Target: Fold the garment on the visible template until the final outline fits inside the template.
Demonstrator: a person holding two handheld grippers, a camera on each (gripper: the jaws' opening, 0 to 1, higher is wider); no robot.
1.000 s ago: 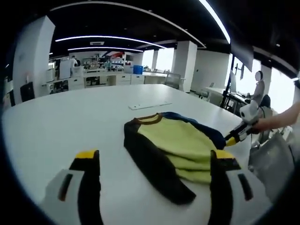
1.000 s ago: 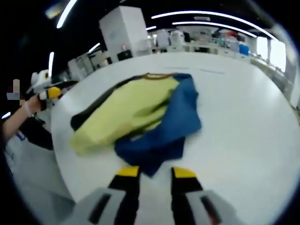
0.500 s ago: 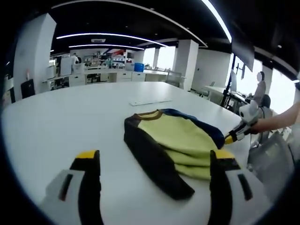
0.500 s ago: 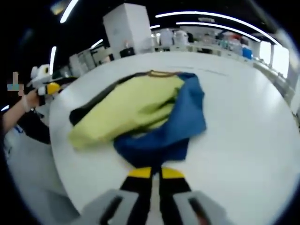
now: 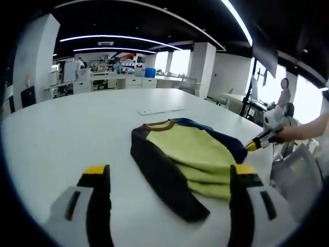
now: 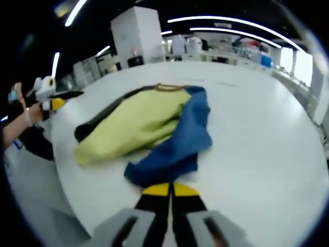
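A folded garment (image 5: pixel 198 154) lies on the white table (image 5: pixel 77 134): yellow-green body, black sleeve (image 5: pixel 164 175), blue sleeve (image 6: pixel 180 144), brown collar. My left gripper (image 5: pixel 168 171) hovers just short of the black sleeve with its jaws wide apart and nothing between them. From the right of the left gripper view, my right gripper (image 5: pixel 258 142) reaches the blue sleeve's edge. In its own view the right gripper (image 6: pixel 169 189) is shut, its yellow tips meeting the blue cloth's near edge. The left gripper (image 6: pixel 49 98) appears at the far left there, held by a hand.
A thin white flat sheet (image 5: pixel 162 109) lies on the table beyond the collar. A grey chair (image 5: pixel 293 172) stands off the table's right edge. A person (image 5: pixel 284 95) stands far back among desks. The table edge (image 6: pixel 67 180) runs close to the garment.
The right gripper's jaws went from apart to shut at the blue sleeve's near edge, and the blue cloth bunched slightly toward them. The left gripper stayed open and nearly still.
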